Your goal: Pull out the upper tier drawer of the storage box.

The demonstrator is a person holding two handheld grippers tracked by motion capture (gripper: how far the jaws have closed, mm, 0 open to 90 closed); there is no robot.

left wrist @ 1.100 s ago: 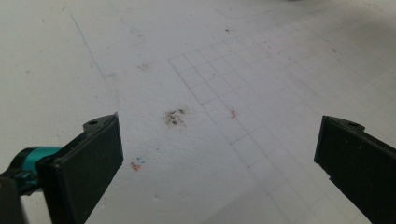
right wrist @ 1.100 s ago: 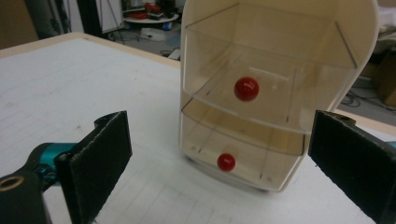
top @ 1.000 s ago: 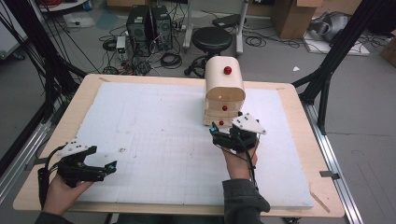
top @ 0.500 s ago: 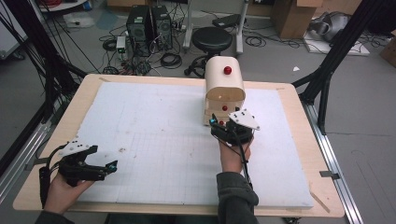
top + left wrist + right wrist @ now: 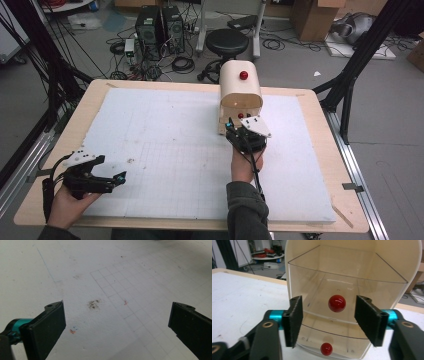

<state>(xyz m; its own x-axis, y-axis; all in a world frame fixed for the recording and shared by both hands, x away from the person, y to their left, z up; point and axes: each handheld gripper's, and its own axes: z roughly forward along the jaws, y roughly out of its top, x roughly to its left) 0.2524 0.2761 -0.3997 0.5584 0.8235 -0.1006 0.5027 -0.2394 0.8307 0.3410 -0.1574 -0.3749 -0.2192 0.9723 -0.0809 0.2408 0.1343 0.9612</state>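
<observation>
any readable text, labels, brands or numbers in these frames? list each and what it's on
None can be read.
Drawer cabinet: clear drawers with a red knob, no lettering.
White mat: pencil grid lines and smudges, no words or numbers.
Right gripper and left gripper: black pads, no markings.
Computer towers and cardboard boxes on the floor in the high view: any labels are too small and blurred to read.

A lab: computer towers (image 5: 160, 25), tangled cables (image 5: 182, 64), black rig struts (image 5: 367, 50) around the table (image 5: 310, 100).
</observation>
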